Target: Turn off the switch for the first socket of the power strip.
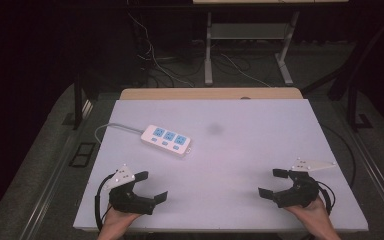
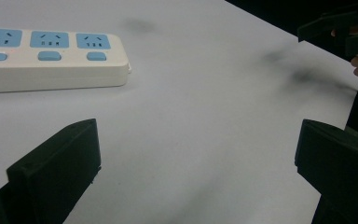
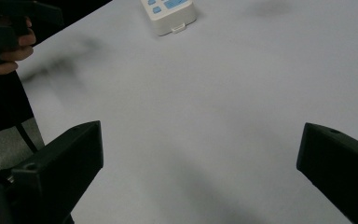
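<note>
Nearest me I counted two grippers: the left gripper [image 1: 149,186] and the right gripper [image 1: 273,182], each with jaws spread wide and holding nothing. Farther off on the white table [image 1: 260,145] lay one power strip [image 1: 166,140] with three blue sockets, left of centre, one cord [image 1: 114,126] trailing off leftward.

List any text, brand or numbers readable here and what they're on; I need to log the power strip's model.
None can be read. The power strip shows three blue sockets and three blue buttons but no legible lettering. The left gripper, the right gripper and the table show no print either.
</note>
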